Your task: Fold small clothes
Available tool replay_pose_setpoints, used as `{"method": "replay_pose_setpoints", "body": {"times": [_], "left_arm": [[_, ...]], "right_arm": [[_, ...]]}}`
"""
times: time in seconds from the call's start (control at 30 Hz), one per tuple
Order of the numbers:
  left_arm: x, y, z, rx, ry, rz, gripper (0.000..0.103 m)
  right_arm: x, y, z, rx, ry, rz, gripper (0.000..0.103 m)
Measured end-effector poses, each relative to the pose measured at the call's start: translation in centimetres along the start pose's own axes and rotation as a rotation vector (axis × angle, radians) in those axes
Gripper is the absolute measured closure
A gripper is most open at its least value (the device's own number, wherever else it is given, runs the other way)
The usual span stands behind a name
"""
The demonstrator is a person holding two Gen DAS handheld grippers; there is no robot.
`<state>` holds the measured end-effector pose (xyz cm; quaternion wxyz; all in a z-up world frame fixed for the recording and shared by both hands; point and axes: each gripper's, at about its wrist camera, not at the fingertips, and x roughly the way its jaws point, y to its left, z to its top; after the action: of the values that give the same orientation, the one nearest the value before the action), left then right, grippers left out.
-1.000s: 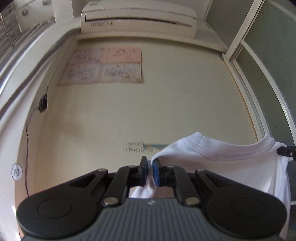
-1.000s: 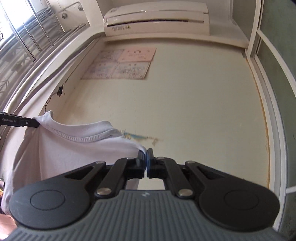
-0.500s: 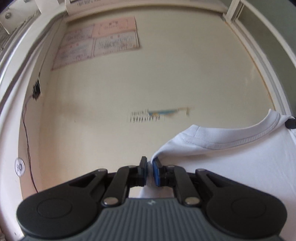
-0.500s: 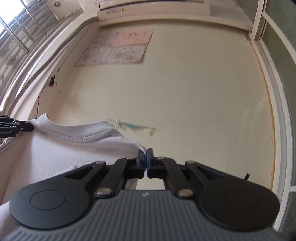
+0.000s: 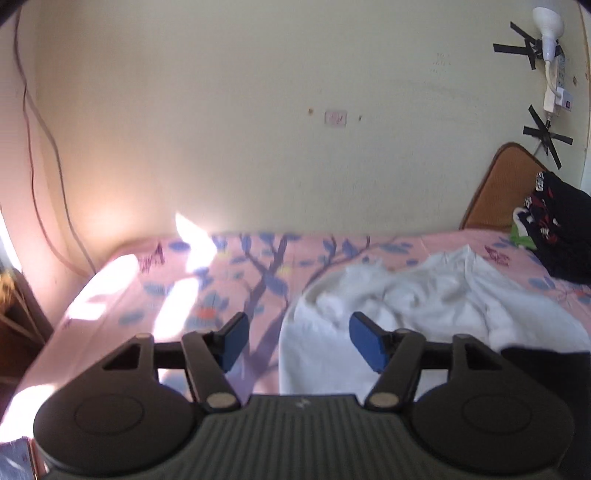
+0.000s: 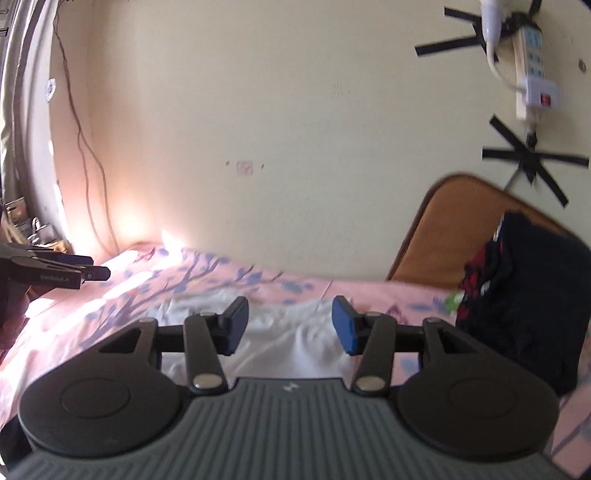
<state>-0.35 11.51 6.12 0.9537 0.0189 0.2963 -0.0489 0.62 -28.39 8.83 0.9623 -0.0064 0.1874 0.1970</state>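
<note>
Opening after a second ago pinching its shoulders aloft, the left gripper (image 5: 299, 341) and right gripper (image 6: 286, 325) hold nothing, leaving the crumpled white cotton T-shirt (image 5: 406, 302) at lower centre on the pink floral bedsheet (image 5: 229, 273), ready for flattening.

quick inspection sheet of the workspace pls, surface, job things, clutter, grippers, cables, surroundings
surface: bed with pink floral sheet, sunlit patches at its left end
job's things: white shirt lying crumpled on the sheet, not folded
clutter: dark clothes pile against an orange-brown cushion
grippers: left gripper and right gripper both opening, nothing between the pads
cables: thin wires down the left wall; power strip taped up at right
surroundings: cream wall, wall lamp
</note>
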Motion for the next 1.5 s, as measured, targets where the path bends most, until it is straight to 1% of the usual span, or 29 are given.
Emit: {"method": "replay_pose_setpoints", "body": {"times": [0.07,0.1,0.13,0.17,0.27,0.33,0.37,0.4,0.43,0.47,0.5,0.6,0.7,0.73,0.83,0.9,0.93,0.97,1.0,1.03,1.07,1.13,1.17,1.23,1.3,1.37,1.4,1.47,1.5], "left_arm": [[-1.1,1.7,-3.0,-0.056,0.069,-0.048,0.034],[-1.7,2.4,-4.1,-0.079,0.096,-0.071,0.03],[-2.1,2.7,-5.2,-0.099,0.116,-0.083,0.021],[-2.6,3.1,-5.9,-0.122,0.139,-0.098,0.018],[-3.3,3.0,-7.8,-0.167,0.183,-0.15,0.019],[-3.1,2.1,-8.5,-0.171,0.197,-0.175,0.036],[-3.3,1.2,-8.8,-0.133,0.176,-0.148,0.049],[-3.3,0.3,-8.9,-0.084,0.175,-0.128,0.084],[-3.2,-0.4,-8.8,-0.052,0.169,-0.096,0.098],[-3.1,-0.6,-8.4,-0.047,0.175,-0.096,0.098],[-3.1,-0.4,-8.1,-0.057,0.17,-0.101,0.098],[-3.7,1.7,-6.2,-0.074,0.131,-0.067,0.098],[-4.4,5.0,-3.6,-0.116,0.075,0.023,0.098],[-4.5,6.0,-2.7,-0.124,0.05,0.075,0.098],[-3.8,9.1,0.0,-0.131,-0.002,0.273,0.098],[-2.3,11.3,1.3,-0.177,0.015,0.342,0.098],[-1.1,12.2,1.8,-0.207,0.047,0.377,0.093],[-0.1,12.8,2.0,-0.224,0.079,0.4,0.091],[0.5,13.2,2.1,-0.243,0.104,0.403,0.089],[0.7,13.4,2.0,-0.261,0.118,0.387,0.089],[0.5,13.1,2.1,-0.26,0.115,0.367,0.088],[-0.9,11.6,2.7,-0.212,0.06,0.325,0.07],[-1.5,10.8,3.4,-0.186,0.025,0.313,0.066],[-1.9,8.8,5.4,-0.135,-0.044,0.291,0.063],[-0.6,6.4,7.5,-0.068,-0.068,0.245,0.062],[2.0,3.4,8.9,0.027,-0.057,0.199,0.059],[3.7,2.1,9.2,0.074,-0.035,0.169,0.052],[7.8,-0.4,9.2,0.152,0.039,0.09,0.048],[9.5,-1.3,9.1,0.172,0.069,0.059,0.044]], "right_arm": [[-1.5,0.2,-3.2,0.033,0.049,0.037,0.04],[-2.1,0.3,-4.1,0.053,0.071,0.055,0.038],[-2.4,0.3,-4.8,0.079,0.089,0.065,0.037],[-2.4,0.3,-4.9,0.114,0.111,0.068,0.035],[-1.6,0.1,-5.2,0.202,0.169,0.083,0.035],[-0.5,0.4,-5.4,0.236,0.191,0.096,0.035],[0.7,0.3,-5.7,0.268,0.22,0.114,0.037],[1.2,0.3,-6.0,0.297,0.244,0.141,0.055],[1.7,0.6,-6.2,0.311,0.256,0.161,0.071],[2.1,0.8,-6.3,0.301,0.265,0.157,0.097],[2.2,0.7,-6.2,0.297,0.263,0.154,0.097],[0.3,-0.5,-4.1,0.308,0.163,0.159,0.097],[-4.0,-2.9,-0.8,0.227,0.006,0.02,0.097],[-5.2,-4.4,0.1,0.235,-0.025,-0.016,0.097],[-8.4,-9.5,2.5,0.22,-0.113,-0.229,0.097],[-8.8,-12.3,3.3,0.178,-0.117,-0.37,0.097],[-8.5,-13.5,3.4,0.164,-0.099,-0.43,0.096],[-7.9,-14.8,3.1,0.142,-0.075,-0.511,0.089],[-7.3,-15.5,2.8,0.124,-0.048,-0.562,0.076],[-6.9,-16.6,2.3,0.122,-0.009,-0.588,0.07],[-6.9,-17.2,1.8,0.148,-0.005,-0.573,0.068],[-7.7,-17.3,1.4,0.214,-0.038,-0.47,0.068],[-7.8,-16.9,1.5,0.229,-0.047,-0.419,0.068],[-6.4,-14.8,2.4,0.21,-0.044,-0.324,0.067],[-3.1,-12.0,3.8,0.171,-0.014,-0.233,0.057],[0.7,-10.2,4.5,0.167,0.026,-0.126,0.046],[2.9,-9.3,4.6,0.172,0.058,-0.076,0.043],[7.3,-7.4,4.3,0.166,0.139,0.009,0.038],[9.3,-6.5,4.0,0.157,0.184,0.041,0.031]]}}
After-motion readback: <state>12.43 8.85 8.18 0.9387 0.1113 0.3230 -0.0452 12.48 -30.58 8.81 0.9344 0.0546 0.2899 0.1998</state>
